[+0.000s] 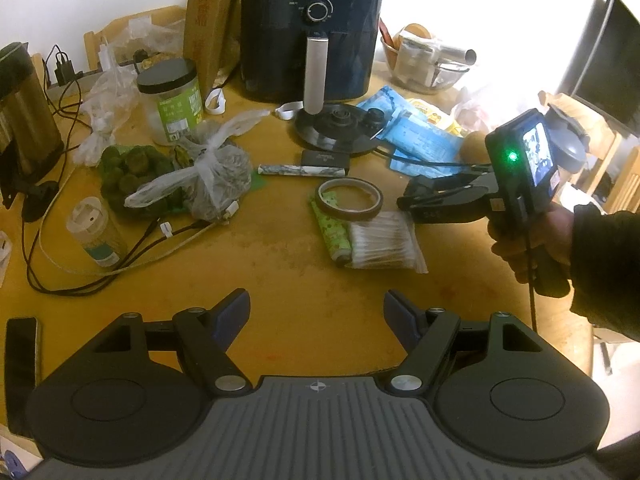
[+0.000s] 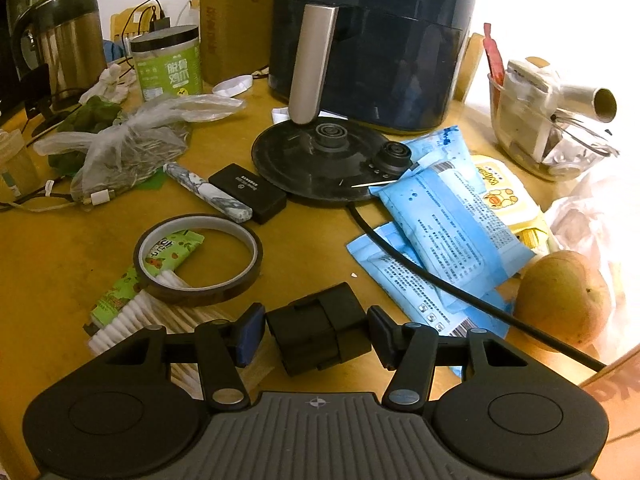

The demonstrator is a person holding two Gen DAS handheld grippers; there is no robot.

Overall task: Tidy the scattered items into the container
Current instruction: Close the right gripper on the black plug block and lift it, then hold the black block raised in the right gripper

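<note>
From my left wrist, my left gripper (image 1: pixel 317 314) hangs over a bare patch of the worn yellow wooden desk (image 1: pixel 280 256), jaws wide apart and holding nothing. Ahead lie a thin amber tape ring (image 1: pixel 349 199), a crinkly clear bag of cotton swabs (image 1: pixel 382 245) and a green printed wrapper (image 1: pixel 331 229), all touching. Past them stand a flat black kettle base (image 1: pixel 336 130) and a glossy dark air fryer (image 1: pixel 312 28). At right, a hand grips my right gripper (image 1: pixel 416 202), its jaws low beside the swabs; from here I cannot tell what they hold. A glass bowl (image 1: pixel 428 68) stuffed with odds sits at the back right.

From my right wrist, my right gripper (image 2: pixel 316 336) has its jaws partly apart either side of a blocky matte black box (image 2: pixel 318 334); whether the pads press it I cannot tell. The tape ring (image 2: pixel 198 262) rests on the wrapper and swabs just left. Smooth blue packets (image 2: pixel 444 220) and a round brownish fruit (image 2: pixel 560 300) lie right.
</note>
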